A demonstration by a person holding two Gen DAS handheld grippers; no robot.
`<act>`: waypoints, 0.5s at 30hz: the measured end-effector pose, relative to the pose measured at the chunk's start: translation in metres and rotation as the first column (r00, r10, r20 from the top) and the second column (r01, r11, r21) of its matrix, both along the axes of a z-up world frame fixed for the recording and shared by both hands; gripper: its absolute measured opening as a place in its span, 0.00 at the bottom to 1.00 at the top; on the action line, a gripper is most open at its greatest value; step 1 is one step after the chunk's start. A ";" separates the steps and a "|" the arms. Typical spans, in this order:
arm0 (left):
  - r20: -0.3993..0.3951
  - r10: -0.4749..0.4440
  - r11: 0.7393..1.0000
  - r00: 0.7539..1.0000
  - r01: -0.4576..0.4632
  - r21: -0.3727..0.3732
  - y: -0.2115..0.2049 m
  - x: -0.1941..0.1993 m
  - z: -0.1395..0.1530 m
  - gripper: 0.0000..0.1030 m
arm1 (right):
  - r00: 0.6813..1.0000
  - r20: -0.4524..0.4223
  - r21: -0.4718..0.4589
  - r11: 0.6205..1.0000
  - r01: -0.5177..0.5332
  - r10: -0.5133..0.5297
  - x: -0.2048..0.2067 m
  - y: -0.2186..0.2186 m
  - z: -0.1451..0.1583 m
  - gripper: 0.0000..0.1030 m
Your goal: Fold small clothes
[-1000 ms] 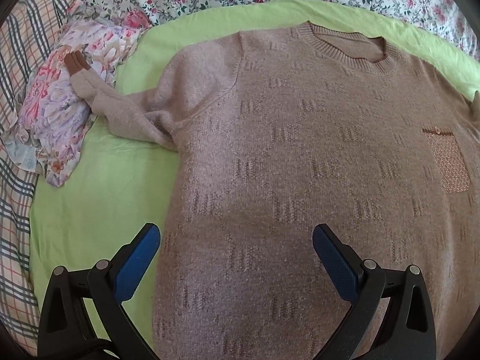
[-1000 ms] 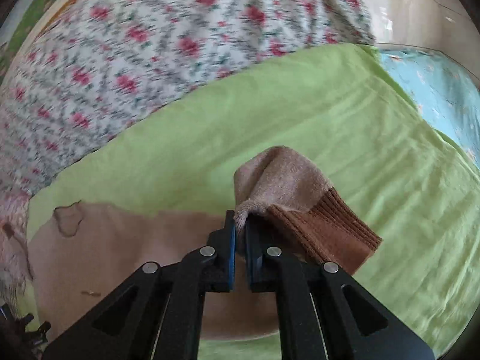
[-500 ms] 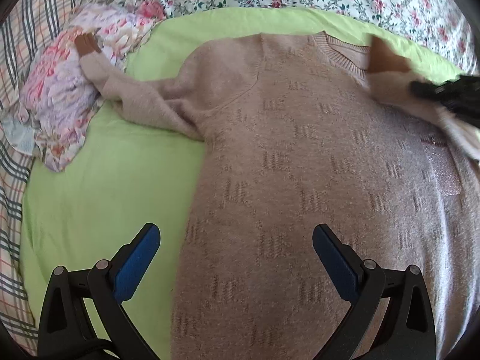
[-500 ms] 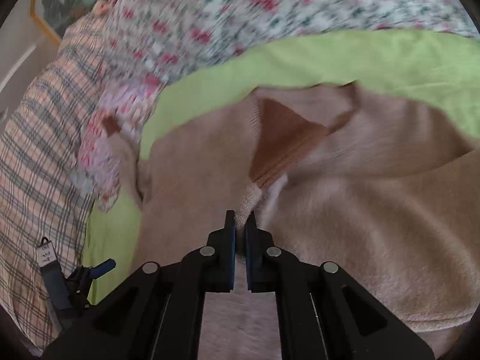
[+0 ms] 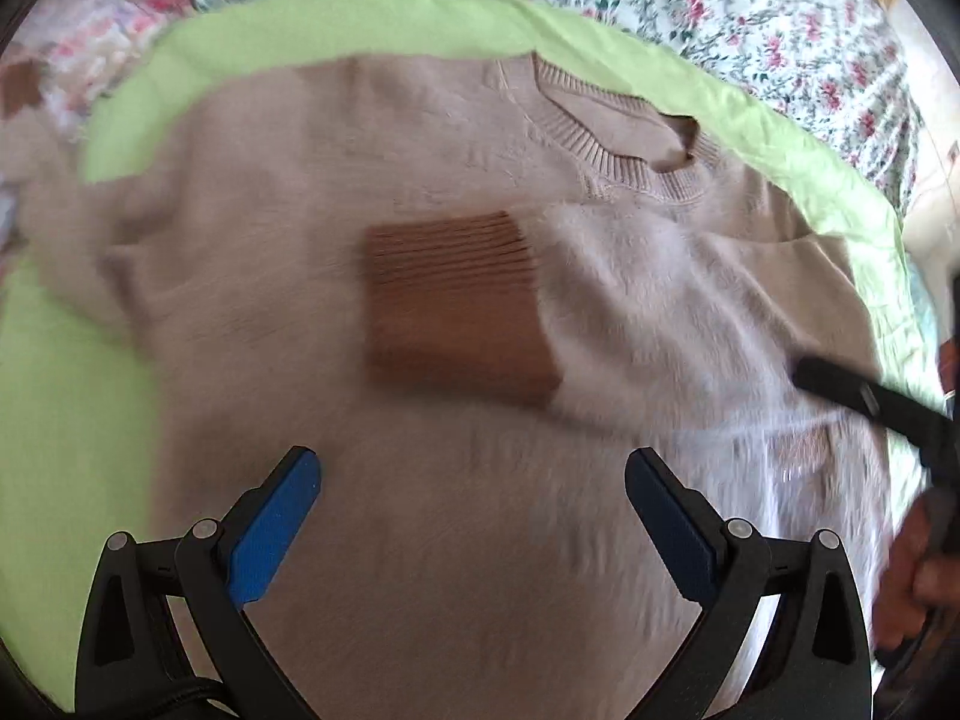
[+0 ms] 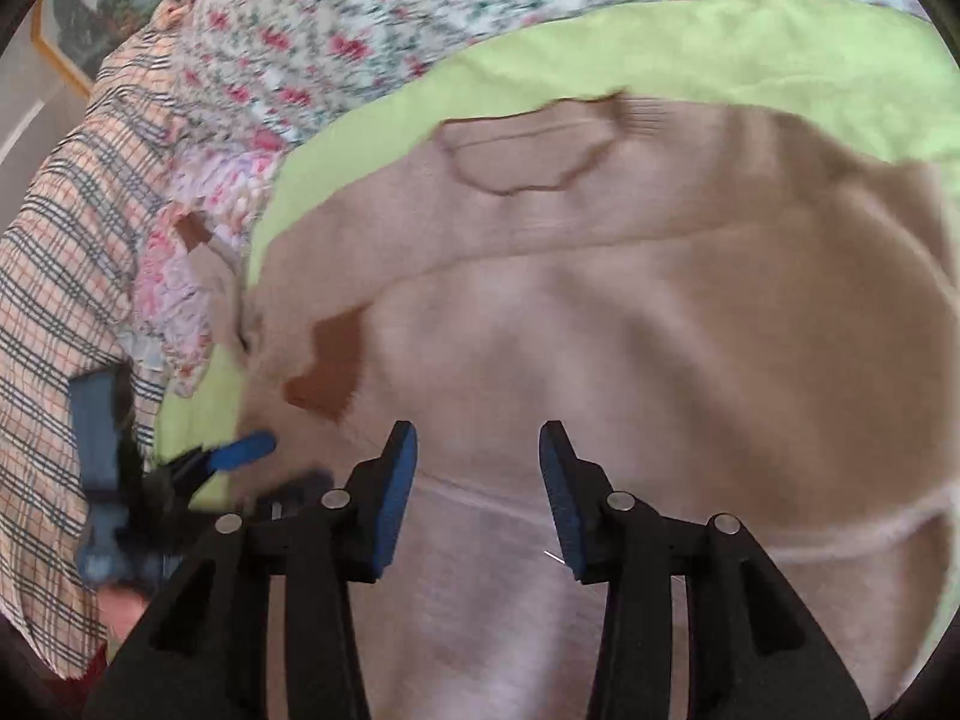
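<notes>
A beige knit sweater (image 5: 288, 228) lies flat on a lime green sheet (image 5: 72, 396). Its right sleeve (image 5: 672, 300) is folded across the chest, with the brown ribbed cuff (image 5: 456, 300) lying in the middle. The other sleeve stretches left, its brown cuff (image 5: 21, 87) on floral fabric. My left gripper (image 5: 471, 480) is open and empty above the sweater's lower body. My right gripper (image 6: 477, 450) is open and empty over the folded sleeve (image 6: 600, 360); it also shows in the left wrist view (image 5: 852, 387). The folded cuff (image 6: 327, 369) and the collar (image 6: 528, 150) show in the right wrist view.
A floral bedspread (image 5: 750, 12) lies behind the green sheet. A plaid blanket (image 6: 54, 276) and a bundle of floral fabric (image 6: 180, 276) lie at the left. My left gripper shows in the right wrist view (image 6: 234, 456).
My right gripper carried the right sleeve across the chest, opened and let it go. The sleeve now lies flat on the sweater. My left gripper has shifted right.
</notes>
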State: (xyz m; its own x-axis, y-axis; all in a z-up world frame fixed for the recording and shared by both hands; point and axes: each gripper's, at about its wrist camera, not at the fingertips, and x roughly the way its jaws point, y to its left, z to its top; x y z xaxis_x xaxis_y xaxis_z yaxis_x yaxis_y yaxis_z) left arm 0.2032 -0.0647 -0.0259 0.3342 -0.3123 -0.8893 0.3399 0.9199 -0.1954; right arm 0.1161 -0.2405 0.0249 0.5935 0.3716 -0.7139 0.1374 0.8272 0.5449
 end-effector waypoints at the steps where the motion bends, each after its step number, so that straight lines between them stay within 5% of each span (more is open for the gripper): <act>1: -0.005 0.010 1.000 1.000 -0.010 0.000 -0.003 0.007 -0.005 0.97 | 1.000 -0.009 -0.014 1.000 0.012 -0.013 -0.007 -0.004 -0.001 0.43; 3: 0.036 0.027 1.000 0.999 -0.027 0.006 -0.010 0.015 -0.006 0.91 | 0.999 -0.023 -0.029 0.999 0.036 -0.036 -0.022 -0.012 -0.003 0.43; 5: 0.075 0.020 1.000 0.997 -0.021 0.012 -0.017 0.021 -0.005 0.70 | 0.998 -0.033 -0.033 0.998 0.058 -0.059 -0.037 -0.020 -0.006 0.43; 7: 0.117 0.007 1.000 0.993 -0.009 0.015 -0.020 0.025 0.001 0.18 | 0.996 -0.037 -0.031 0.997 0.075 -0.076 -0.046 -0.024 -0.008 0.43; 8: 0.113 0.000 1.000 0.994 -0.001 0.007 -0.021 0.029 0.003 0.08 | 0.996 -0.038 -0.036 0.996 0.084 -0.086 -0.050 -0.026 -0.008 0.43; 13: 0.239 0.042 0.997 0.970 -0.055 0.048 0.005 0.024 0.030 0.07 | 0.991 -0.027 -0.078 0.989 0.129 -0.131 -0.062 -0.044 -0.002 0.43; 15: 0.223 0.065 0.993 0.973 -0.084 0.077 0.022 0.028 0.020 0.07 | 0.988 -0.020 -0.108 0.983 0.151 -0.154 -0.062 -0.054 0.001 0.43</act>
